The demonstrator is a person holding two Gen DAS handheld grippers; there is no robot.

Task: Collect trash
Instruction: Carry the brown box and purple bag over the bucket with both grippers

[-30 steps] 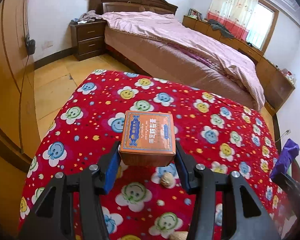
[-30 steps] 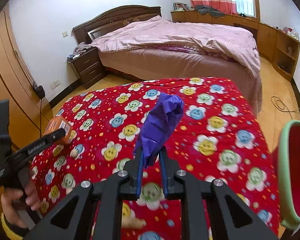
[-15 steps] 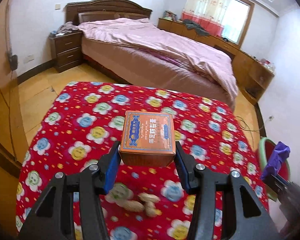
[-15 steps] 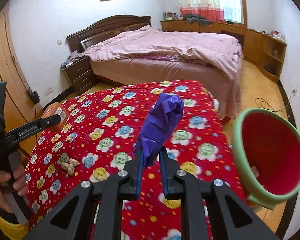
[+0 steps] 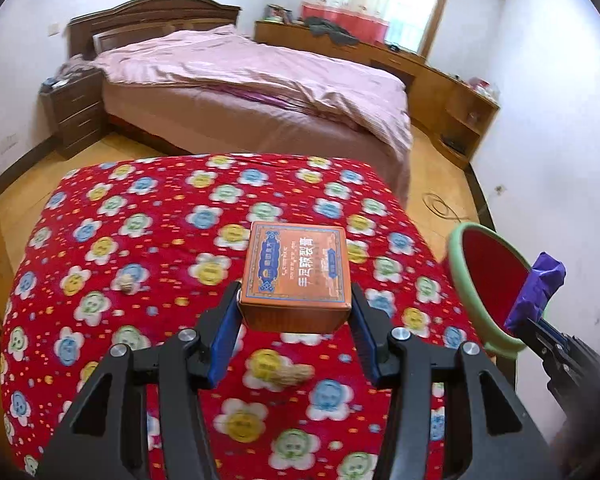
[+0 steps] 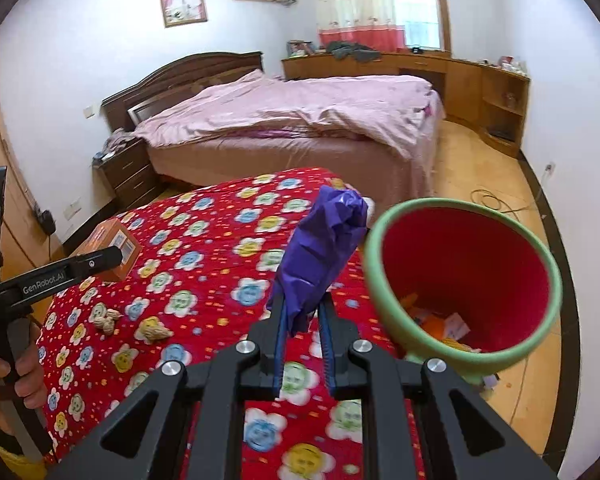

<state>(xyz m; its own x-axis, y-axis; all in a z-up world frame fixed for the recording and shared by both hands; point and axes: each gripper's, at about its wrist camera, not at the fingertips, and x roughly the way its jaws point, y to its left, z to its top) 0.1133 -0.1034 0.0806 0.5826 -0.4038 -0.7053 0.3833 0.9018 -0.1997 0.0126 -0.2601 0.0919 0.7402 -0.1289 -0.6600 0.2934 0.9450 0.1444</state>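
Observation:
My left gripper [image 5: 294,322] is shut on an orange box [image 5: 296,274] and holds it above the red flowered tablecloth [image 5: 140,240]. The box also shows in the right wrist view [image 6: 110,246]. My right gripper [image 6: 302,320] is shut on a crumpled purple wrapper [image 6: 320,248], held just left of the rim of a green bin with a red inside [image 6: 460,276]. The bin holds some scraps at its bottom. In the left wrist view the bin [image 5: 484,280] stands off the table's right edge with the wrapper [image 5: 536,292] in front of it.
Peanut shells lie on the tablecloth [image 6: 152,330], [image 5: 290,374], [image 5: 126,284]. A bed with a pink cover [image 6: 292,120] stands beyond the table. A nightstand [image 6: 128,172] and wooden cabinets [image 6: 480,88] line the walls. A cable [image 6: 496,202] lies on the floor.
Both grippers have swung to the right with their loads. The green bin has come close beside the purple wrapper and has come into the left wrist view.

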